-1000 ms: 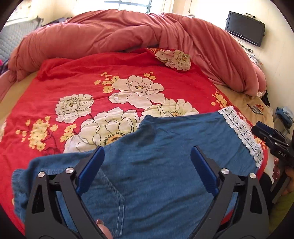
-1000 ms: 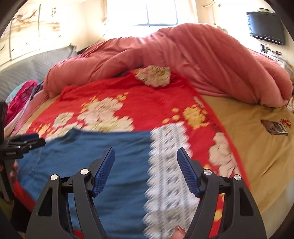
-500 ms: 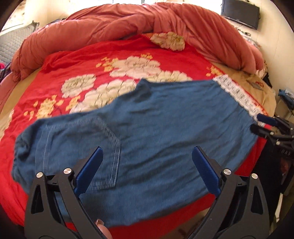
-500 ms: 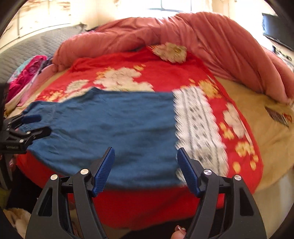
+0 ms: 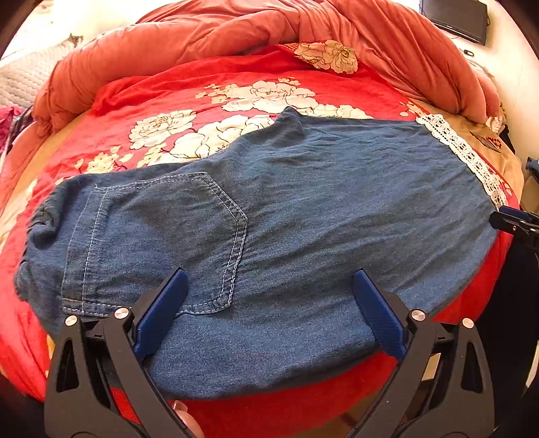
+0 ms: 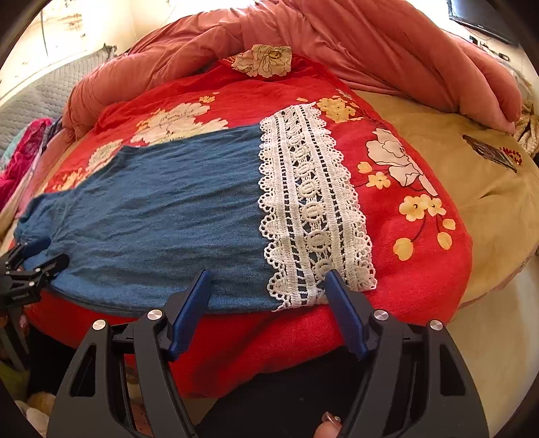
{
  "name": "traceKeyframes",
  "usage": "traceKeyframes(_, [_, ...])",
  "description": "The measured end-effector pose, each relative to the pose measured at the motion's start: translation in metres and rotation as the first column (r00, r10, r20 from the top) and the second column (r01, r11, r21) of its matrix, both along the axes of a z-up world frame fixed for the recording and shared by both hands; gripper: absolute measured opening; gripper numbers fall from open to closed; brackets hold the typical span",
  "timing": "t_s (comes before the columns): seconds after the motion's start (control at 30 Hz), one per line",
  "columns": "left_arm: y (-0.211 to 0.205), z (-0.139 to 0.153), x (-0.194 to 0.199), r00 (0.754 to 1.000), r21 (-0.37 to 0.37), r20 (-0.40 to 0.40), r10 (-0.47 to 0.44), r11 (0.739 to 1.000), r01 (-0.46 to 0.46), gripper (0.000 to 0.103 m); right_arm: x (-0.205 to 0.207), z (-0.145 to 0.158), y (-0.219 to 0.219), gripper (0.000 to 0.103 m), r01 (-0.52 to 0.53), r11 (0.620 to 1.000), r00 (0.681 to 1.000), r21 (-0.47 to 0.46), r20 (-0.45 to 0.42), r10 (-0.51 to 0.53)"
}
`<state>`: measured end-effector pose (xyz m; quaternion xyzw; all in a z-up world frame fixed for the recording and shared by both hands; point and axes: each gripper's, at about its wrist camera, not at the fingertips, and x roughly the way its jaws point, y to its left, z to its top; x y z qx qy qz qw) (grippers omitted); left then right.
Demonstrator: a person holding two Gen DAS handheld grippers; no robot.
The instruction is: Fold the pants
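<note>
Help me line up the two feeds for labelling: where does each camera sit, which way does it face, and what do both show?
Left wrist: on the left gripper, looking down over the pants at the pocket; open jaws, a fingertip at the bottom edge.
Right wrist: on the right gripper, facing the lace hem; open jaws, a fingertip.
Shared: pants, floral bedspread, pink duvet; each sees the other gripper.

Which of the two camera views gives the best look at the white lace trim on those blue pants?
The right wrist view. There the lace trim lies close and broad, its looped pattern clear, ending the blue pants. The left wrist view shows the same trim only as a thin strip at the far right edge.
</note>
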<state>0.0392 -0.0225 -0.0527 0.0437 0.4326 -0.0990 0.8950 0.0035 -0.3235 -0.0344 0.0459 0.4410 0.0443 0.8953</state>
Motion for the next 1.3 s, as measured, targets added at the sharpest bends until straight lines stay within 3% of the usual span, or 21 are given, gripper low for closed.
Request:
traceKeyframes(0.13, [-0.001, 0.011, -0.004, 1.000, -0.020, -0.004, 0.010, 1.000, -0.010, 0.093, -0.006, 0.017, -0.004, 0.069, 0.010, 0.998, 0.999, 0.055, 0.046, -0.012])
traceKeyframes(0.47, [-0.016, 0.041, -0.017, 0.999, -0.034, 0.043, -0.026, 0.999, 0.027, 0.093, -0.016, 0.039, -0.007, 0.069, 0.021, 0.998, 0.993, 0.064, 0.111, -0.028])
traceKeyframes(0.57, [-0.023, 0.047, -0.019, 0.998, -0.037, 0.053, -0.041, 0.998, 0.043, 0.093, -0.019, 0.043, -0.009, 0.087, 0.034, 0.998, 0.990, 0.057, 0.133, -0.041])
traceKeyframes(0.63, [-0.028, 0.050, -0.020, 0.997, -0.035, 0.059, -0.052, 0.998, 0.054, 0.093, -0.022, 0.046, -0.012, 0.087, 0.047, 0.997, 0.987, 0.054, 0.148, -0.055])
traceKeyframes(1.3, [-0.078, 0.052, 0.003, 0.988, -0.014, 0.051, -0.143, 0.989, 0.144, 0.093, -0.024, 0.032, -0.036, 0.089, 0.109, 0.987, 0.983, 0.115, 0.136, -0.124])
